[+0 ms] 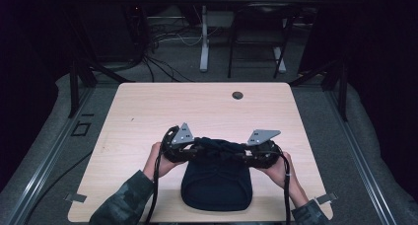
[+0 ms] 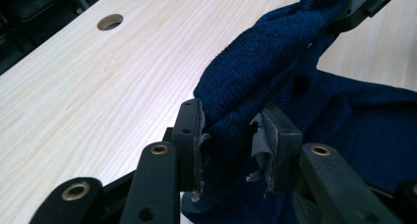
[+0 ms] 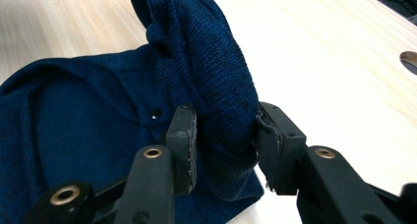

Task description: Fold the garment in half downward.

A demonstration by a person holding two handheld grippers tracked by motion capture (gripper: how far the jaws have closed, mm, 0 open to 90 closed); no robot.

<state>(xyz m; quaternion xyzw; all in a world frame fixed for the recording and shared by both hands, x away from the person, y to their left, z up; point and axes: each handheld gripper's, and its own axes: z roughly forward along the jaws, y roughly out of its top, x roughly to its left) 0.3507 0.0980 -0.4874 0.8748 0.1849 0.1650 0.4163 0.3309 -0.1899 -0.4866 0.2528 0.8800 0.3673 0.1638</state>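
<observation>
A dark navy knitted garment (image 1: 217,183) lies on the light wooden table (image 1: 148,111) near its front edge. Its far edge is bunched and raised between the two grippers. My left gripper (image 1: 196,148) is shut on a thick fold of the knit (image 2: 265,57), the fabric pinched between its pads (image 2: 194,130). My right gripper (image 1: 242,152) holds the other end of the same raised fold (image 3: 211,62) and is shut on it too. The rest of the garment (image 3: 83,130) rests flat on the table below, a small button showing. A hand holds each gripper from the front edge.
A round cable hole (image 1: 237,95) sits near the table's far edge. Beyond the table stand another desk's legs (image 1: 204,52) and loose cables (image 1: 162,37) on the floor. Black frame posts (image 1: 74,82) flank the table.
</observation>
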